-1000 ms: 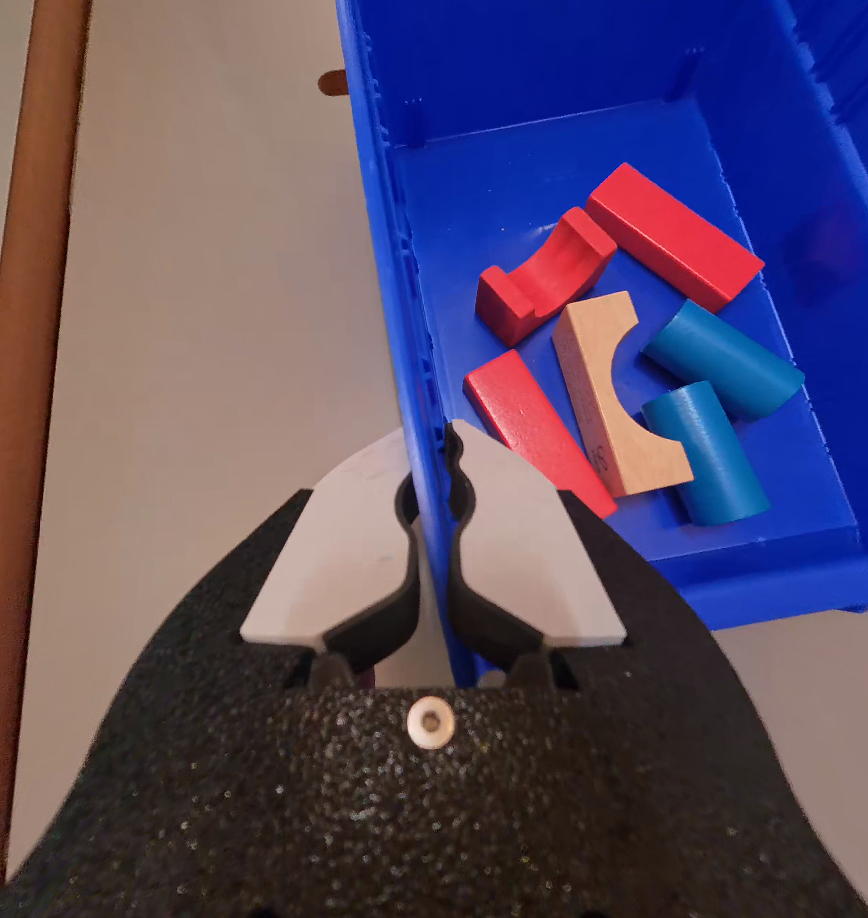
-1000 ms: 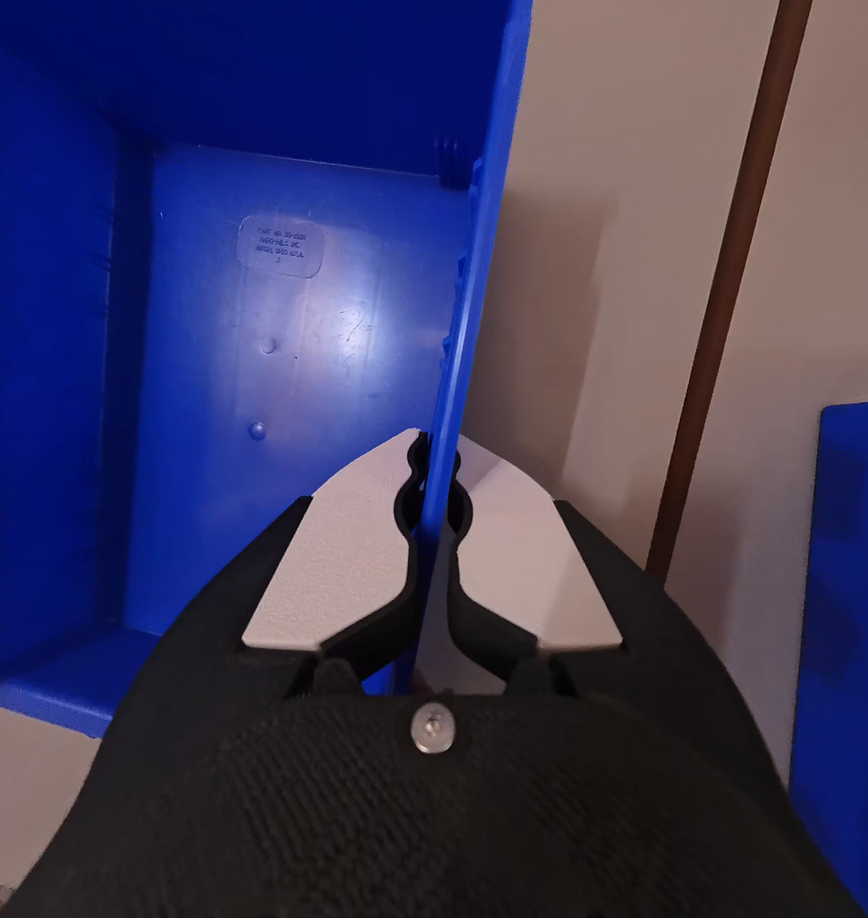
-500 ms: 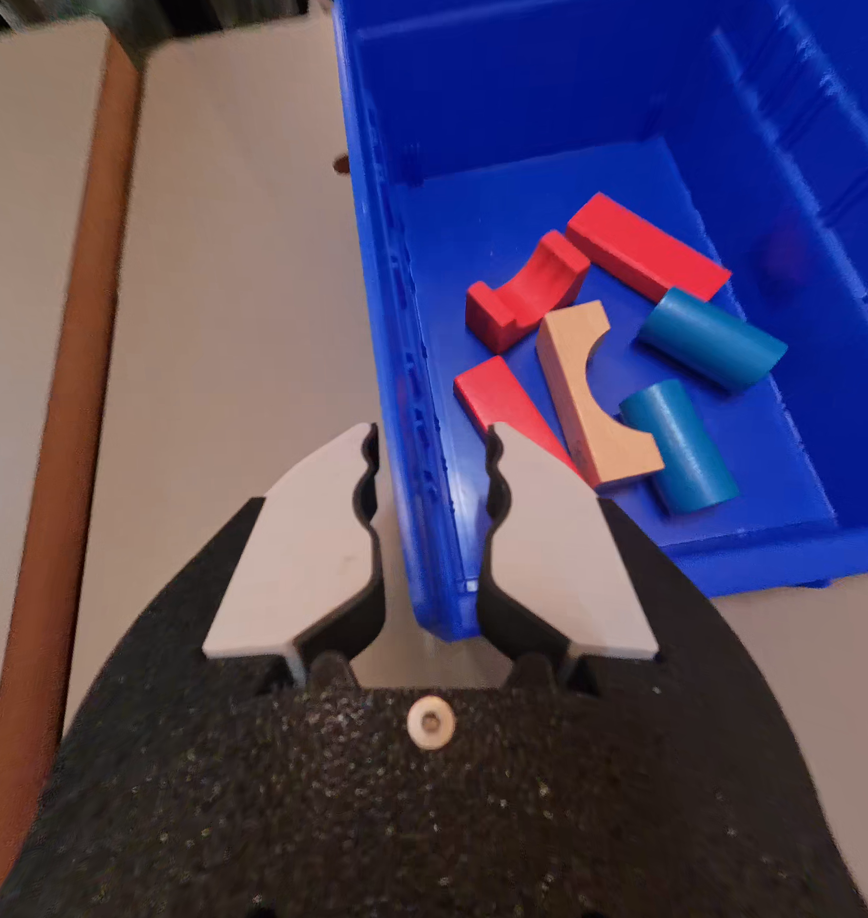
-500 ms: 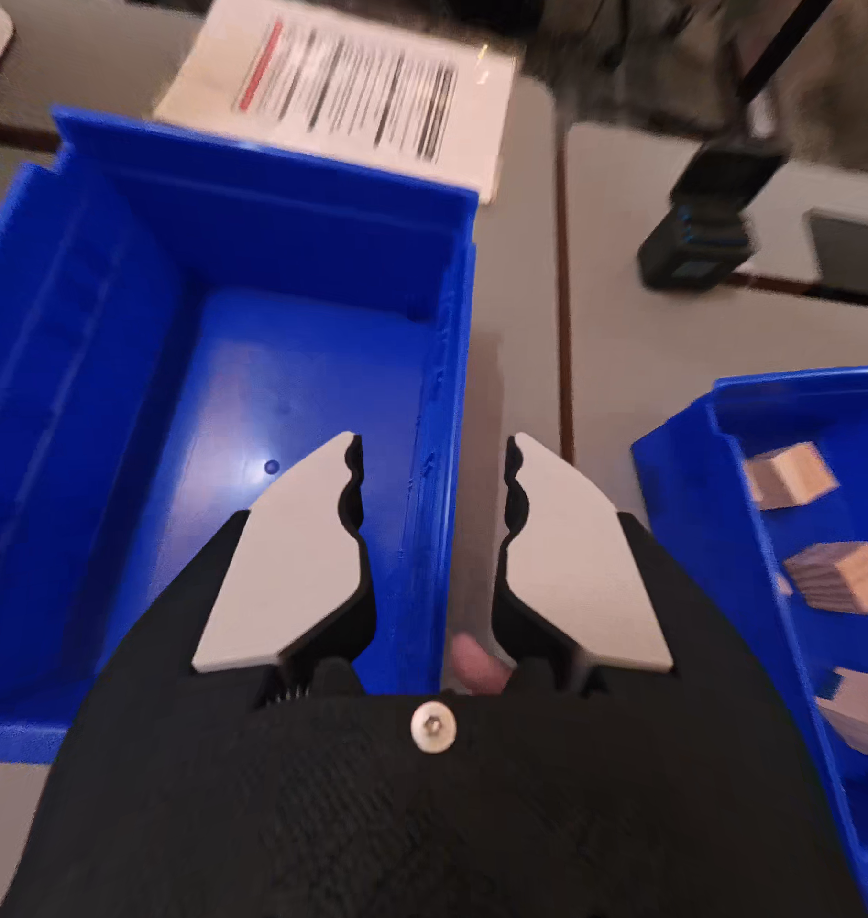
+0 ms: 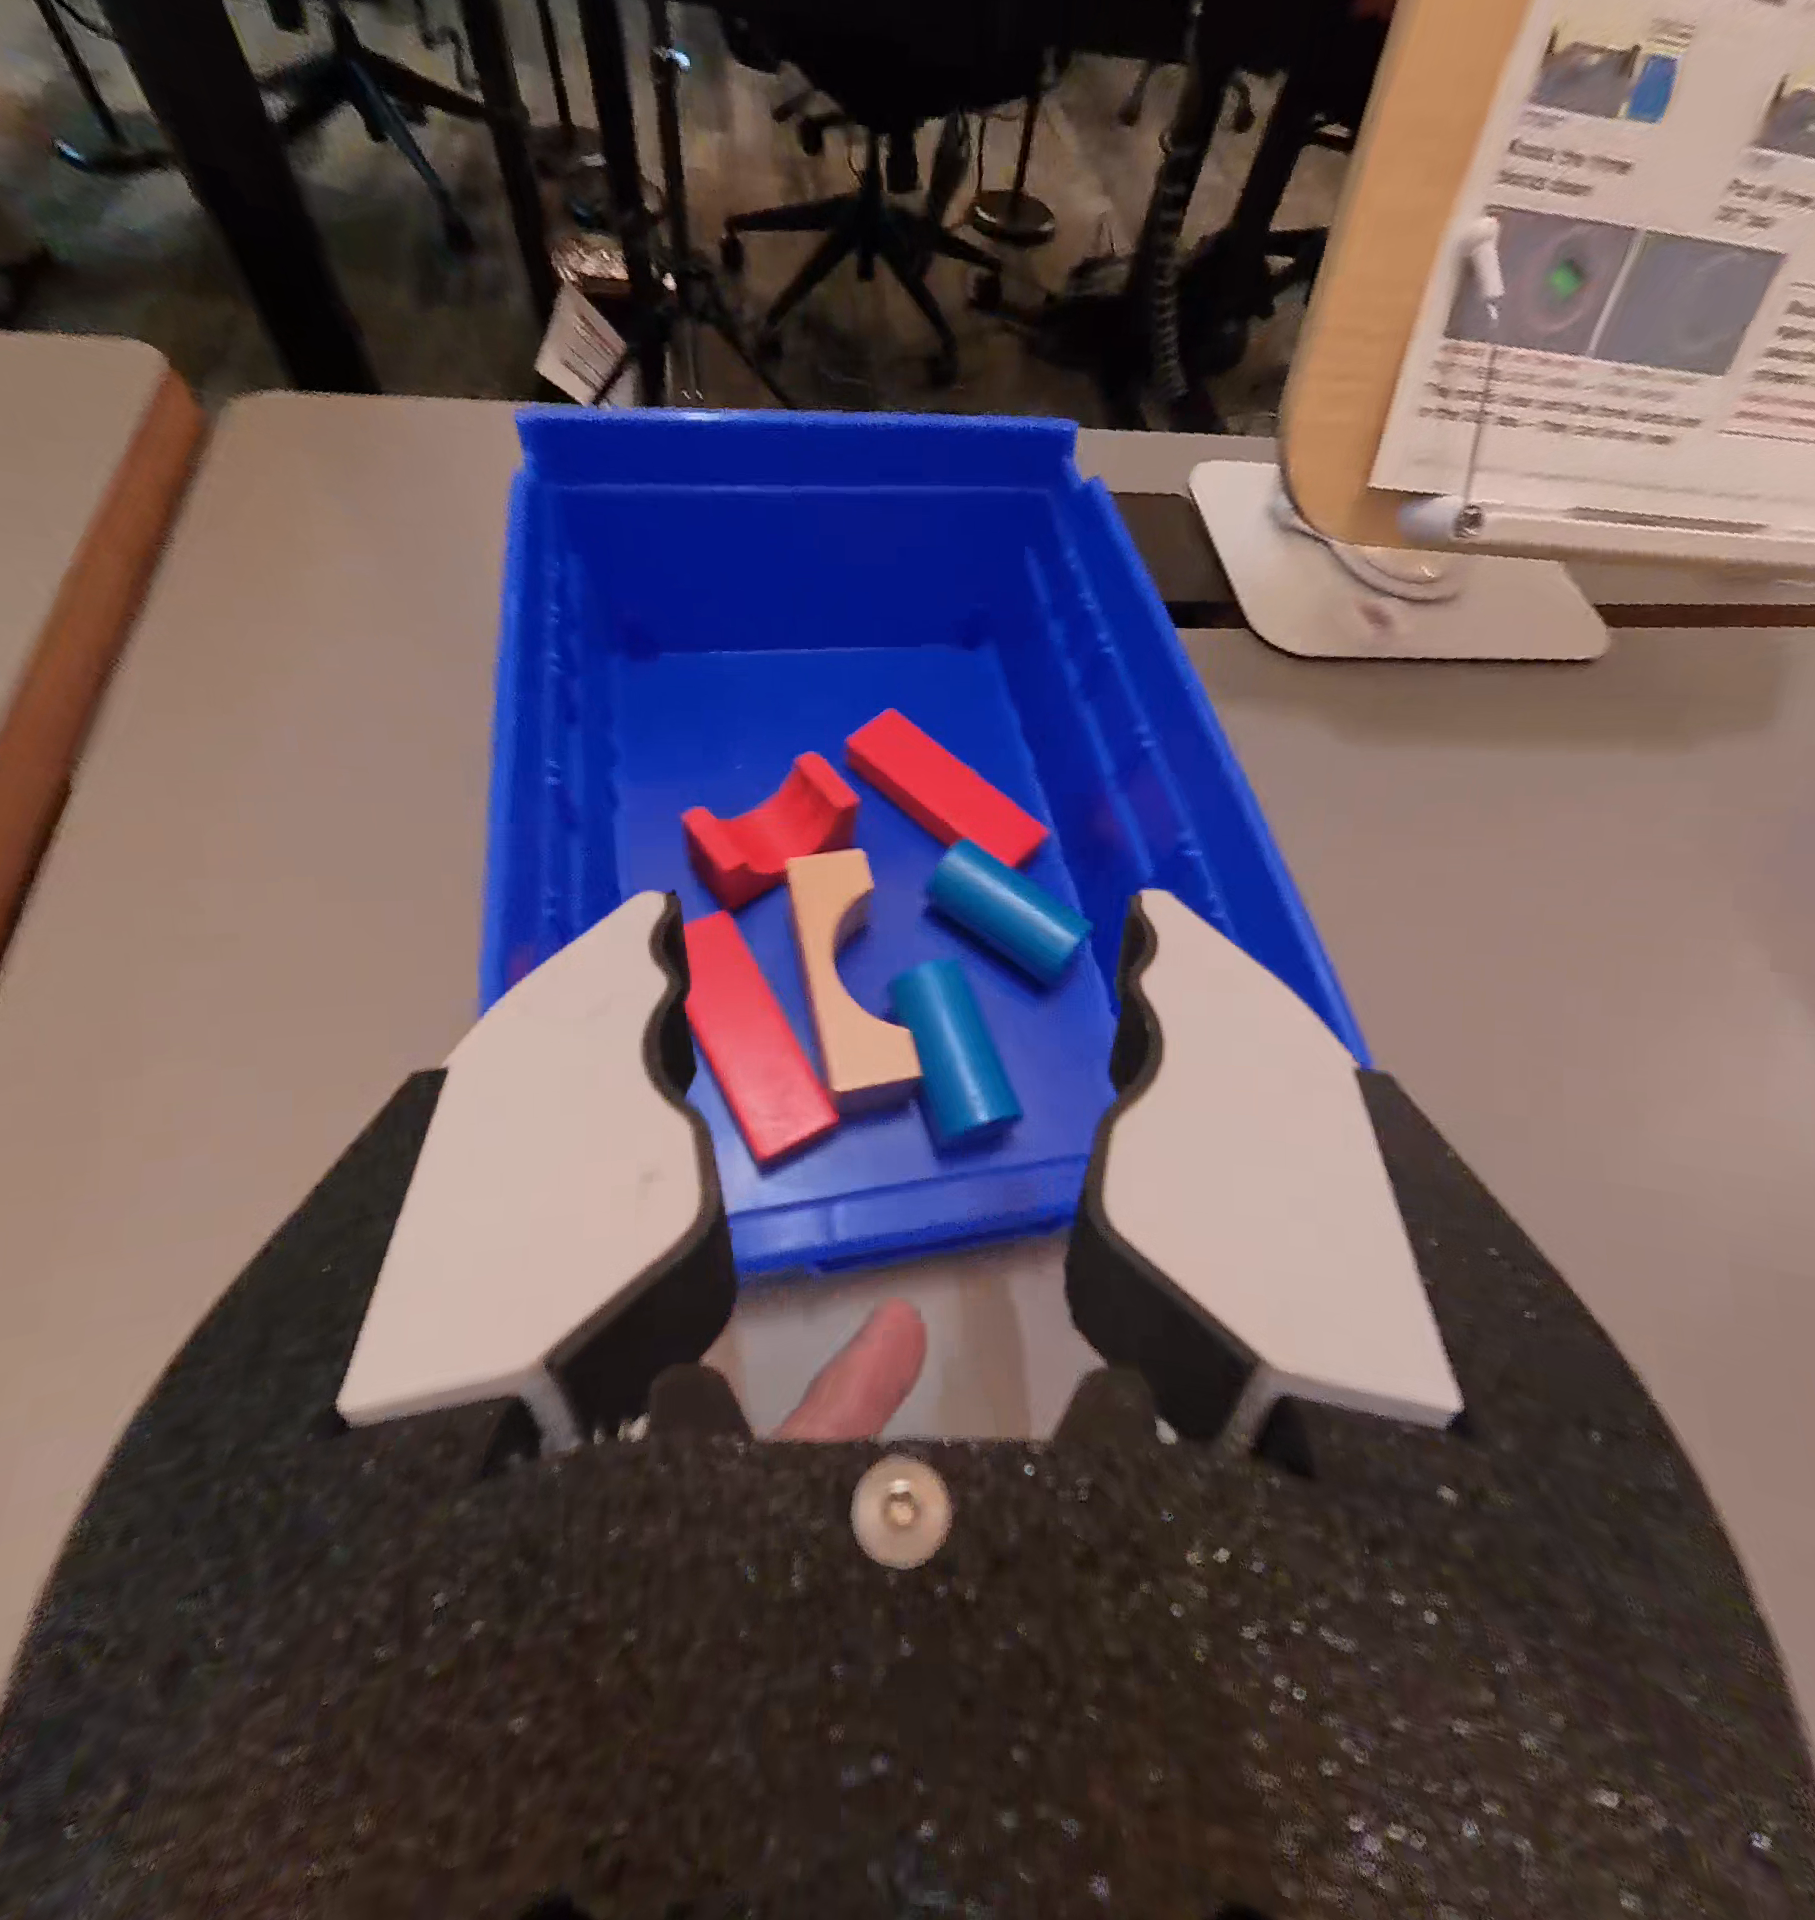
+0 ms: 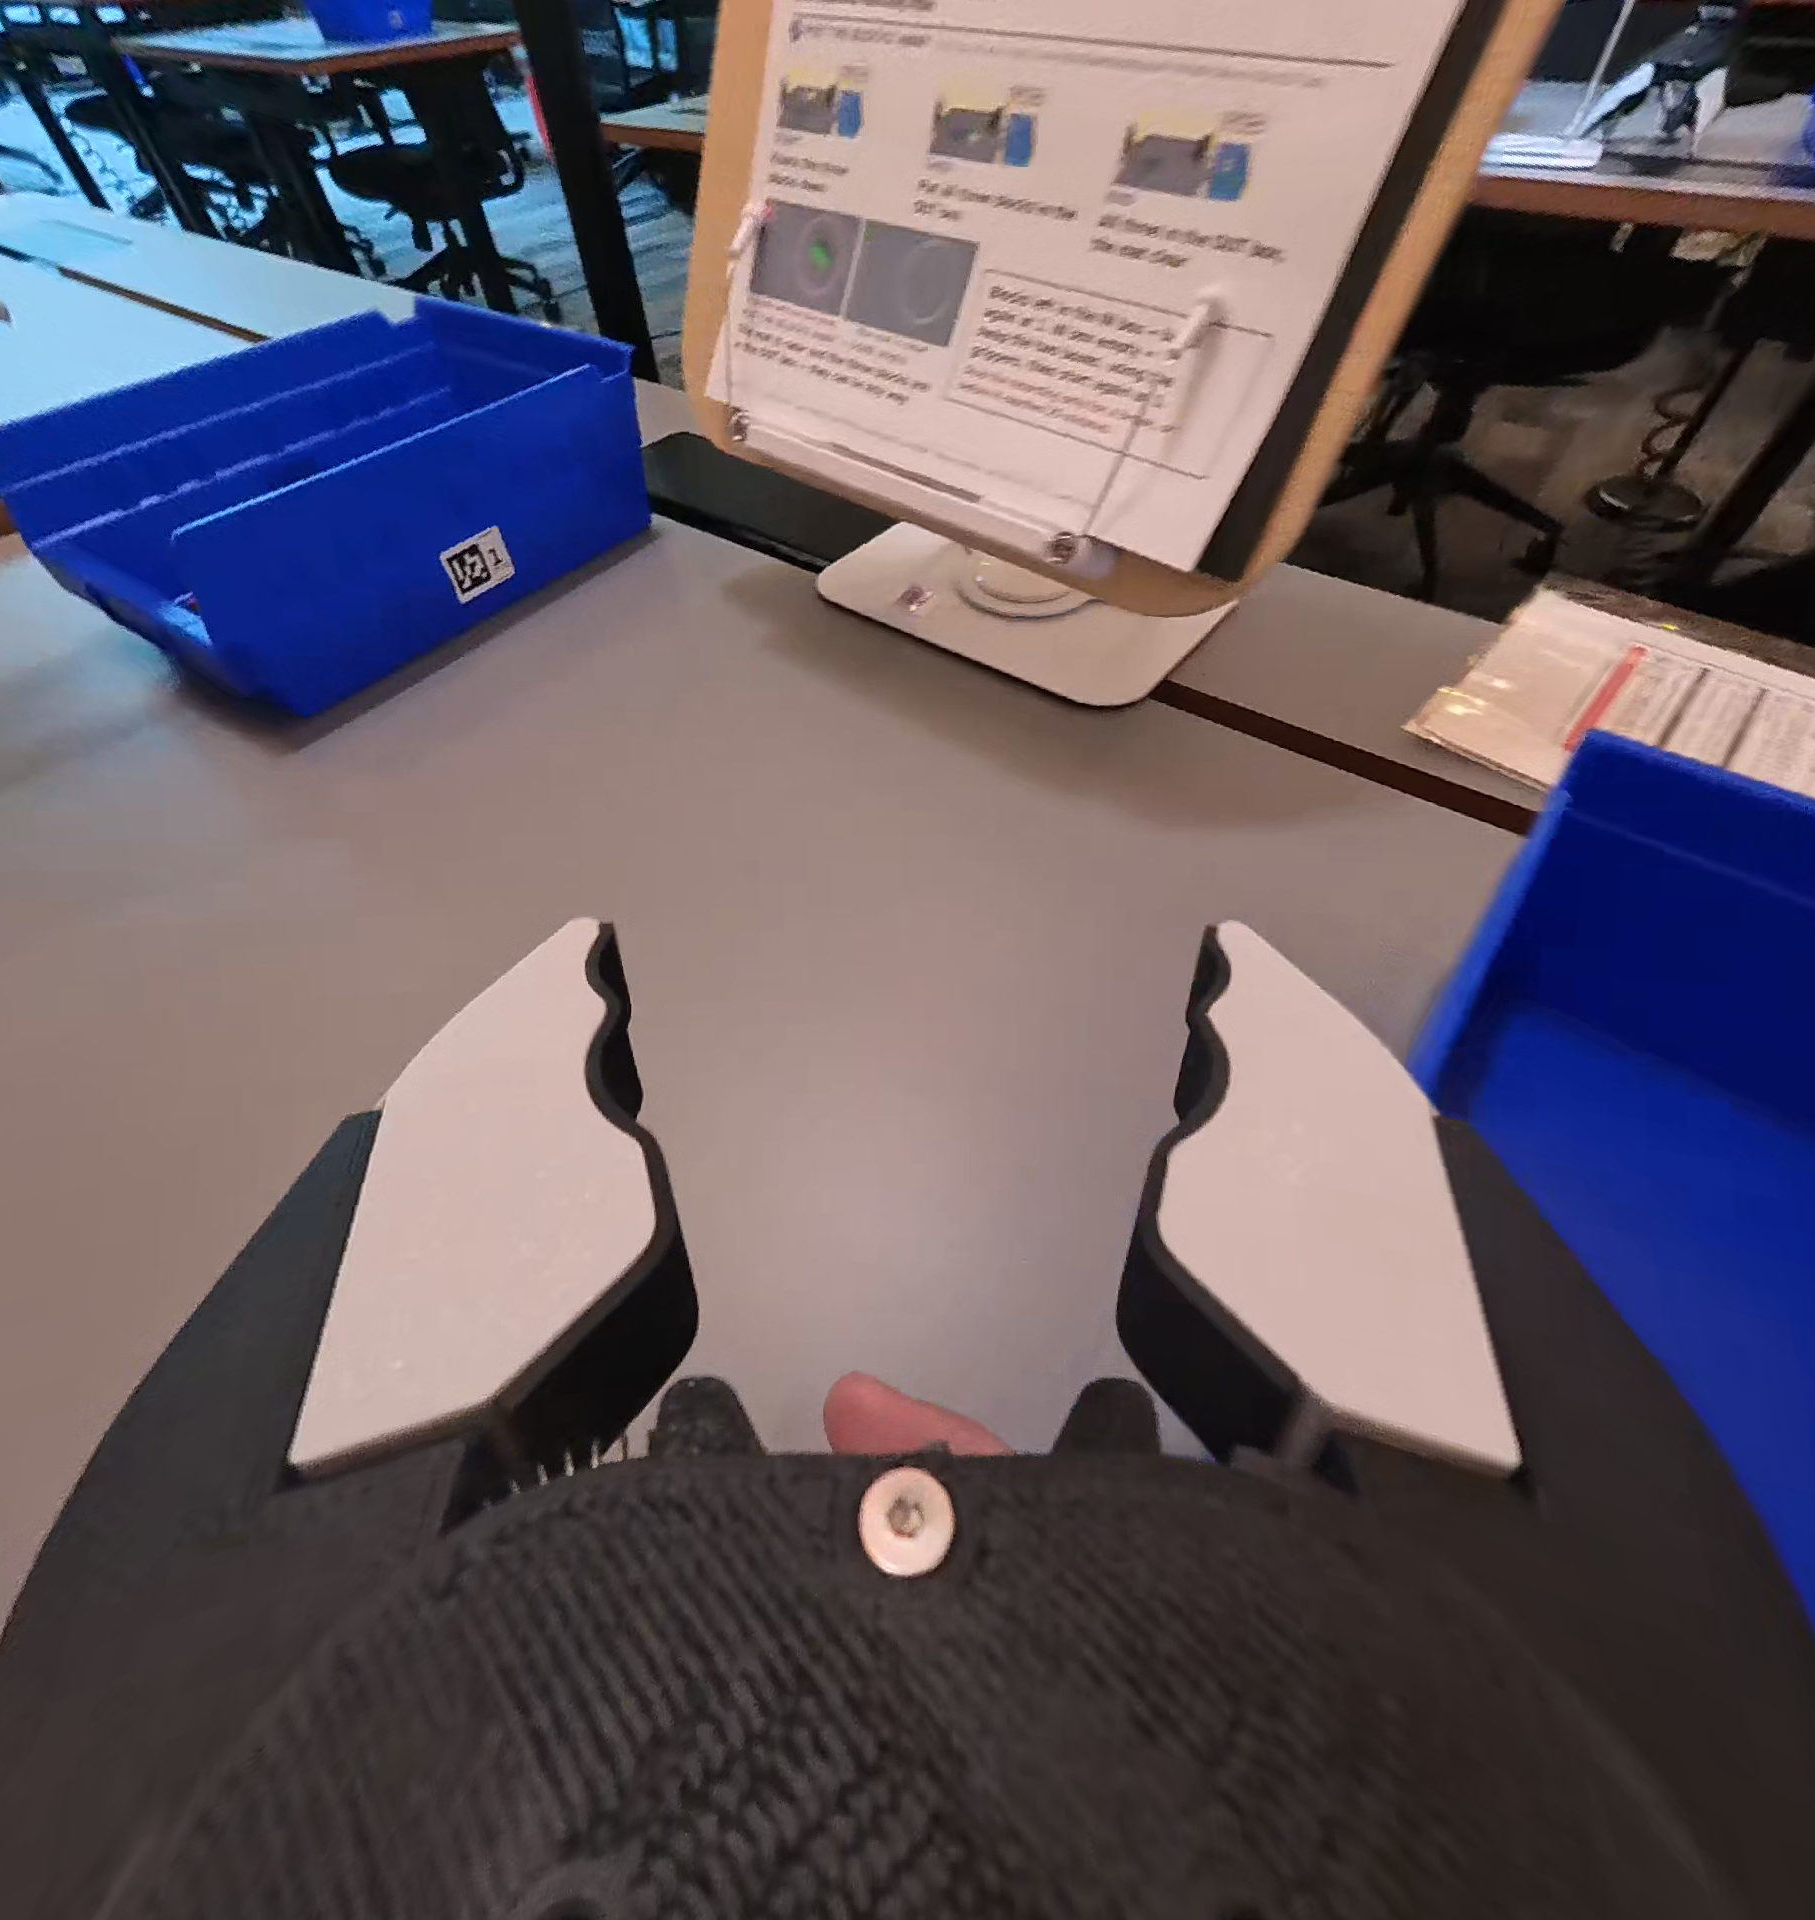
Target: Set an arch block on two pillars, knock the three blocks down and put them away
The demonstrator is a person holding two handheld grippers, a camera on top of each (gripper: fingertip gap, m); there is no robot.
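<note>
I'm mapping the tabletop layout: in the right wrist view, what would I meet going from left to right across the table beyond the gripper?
Blue bin with a small tag → white stand base of the instruction board → clear sleeve of papers → second blue bin at the right edge.

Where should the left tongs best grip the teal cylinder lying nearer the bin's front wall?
Probably from above, across the round sides of the nearer teal cylinder at mid-length. It lies flat, with the wooden arch close on one side, so the tongs have little room there.
</note>
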